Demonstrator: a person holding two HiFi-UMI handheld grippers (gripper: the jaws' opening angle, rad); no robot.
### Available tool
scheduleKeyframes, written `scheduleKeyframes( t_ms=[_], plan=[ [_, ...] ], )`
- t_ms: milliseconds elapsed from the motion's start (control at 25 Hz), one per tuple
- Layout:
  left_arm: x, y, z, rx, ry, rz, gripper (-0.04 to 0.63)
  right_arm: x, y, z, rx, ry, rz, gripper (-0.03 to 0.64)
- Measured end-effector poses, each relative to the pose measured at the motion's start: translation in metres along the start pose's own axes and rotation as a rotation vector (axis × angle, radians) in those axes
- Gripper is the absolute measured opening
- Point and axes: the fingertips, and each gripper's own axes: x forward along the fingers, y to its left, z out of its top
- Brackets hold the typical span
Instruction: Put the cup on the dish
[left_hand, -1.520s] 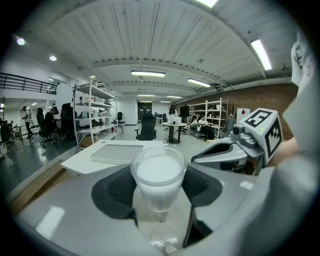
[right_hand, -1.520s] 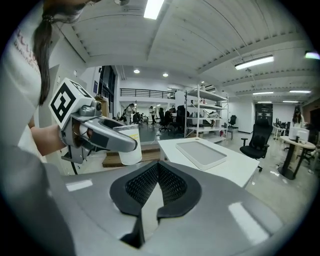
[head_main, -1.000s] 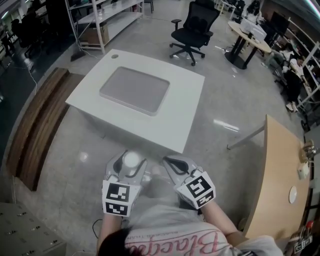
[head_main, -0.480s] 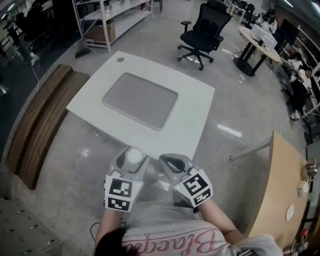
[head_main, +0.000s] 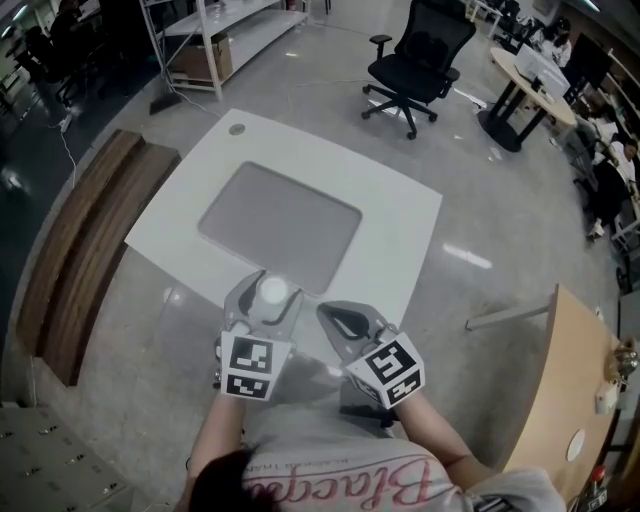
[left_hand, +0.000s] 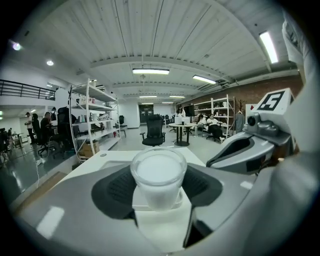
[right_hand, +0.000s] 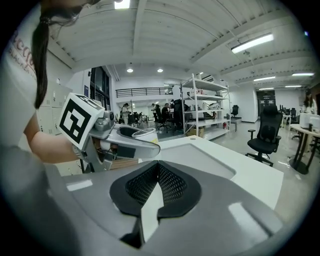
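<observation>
A white cup (head_main: 272, 292) (left_hand: 158, 175) stands upright between the jaws of my left gripper (head_main: 262, 300) (left_hand: 158, 194), which is shut on it. It hovers at the near edge of a white table (head_main: 400, 230). A flat grey rectangular dish (head_main: 280, 225) lies in the middle of that table, just beyond the cup. My right gripper (head_main: 345, 322) (right_hand: 158, 187) is beside the left one, jaws shut with nothing between them. The right gripper view also shows the left gripper (right_hand: 127, 142) with the cup's rim (right_hand: 144, 132).
A black office chair (head_main: 415, 60) stands past the table. A wooden bench (head_main: 80, 250) runs along the left, metal shelving (head_main: 215, 30) at the far left, and a wooden desk (head_main: 570, 400) at the right. People sit at desks in the far room.
Both grippers have come forward to the table's near edge, with the cup still in the left one. The table and dish now lie closer in the head view.
</observation>
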Motion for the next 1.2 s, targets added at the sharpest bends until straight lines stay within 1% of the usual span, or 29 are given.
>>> scheduleKeyframes(
  t_ms=[160, 320, 440, 600, 840, 1000, 1080, 1200],
  plan=[
    [0.034, 0.015, 0.0, -0.016, -0.001, 0.024, 0.264, 0.011, -0.013, -0.001, 0.0, 0.019, 0.023, 0.002],
    [0.068, 0.031, -0.011, -0.052, -0.001, 0.023, 0.264, 0.027, -0.022, -0.001, 0.001, 0.035, 0.046, 0.002],
    [0.091, 0.042, -0.021, -0.067, 0.018, 0.029, 0.264, 0.038, -0.025, 0.0, 0.009, 0.049, 0.07, 0.002],
    [0.113, 0.056, -0.033, -0.067, 0.042, 0.052, 0.264, 0.053, -0.027, -0.003, 0.027, 0.062, 0.095, 0.002],
    [0.135, 0.071, -0.049, -0.052, 0.056, 0.061, 0.264, 0.074, -0.038, -0.005, 0.056, 0.068, 0.071, 0.002],
    [0.154, 0.077, -0.061, -0.018, 0.076, 0.075, 0.264, 0.083, -0.047, -0.014, 0.126, 0.08, 0.055, 0.002],
    [0.163, 0.078, -0.065, -0.026, 0.09, 0.072, 0.264, 0.083, -0.052, -0.02, 0.162, 0.089, 0.039, 0.002],
    [0.169, 0.085, -0.068, -0.041, 0.108, 0.071, 0.264, 0.087, -0.056, -0.023, 0.187, 0.099, 0.021, 0.003]
  ],
)
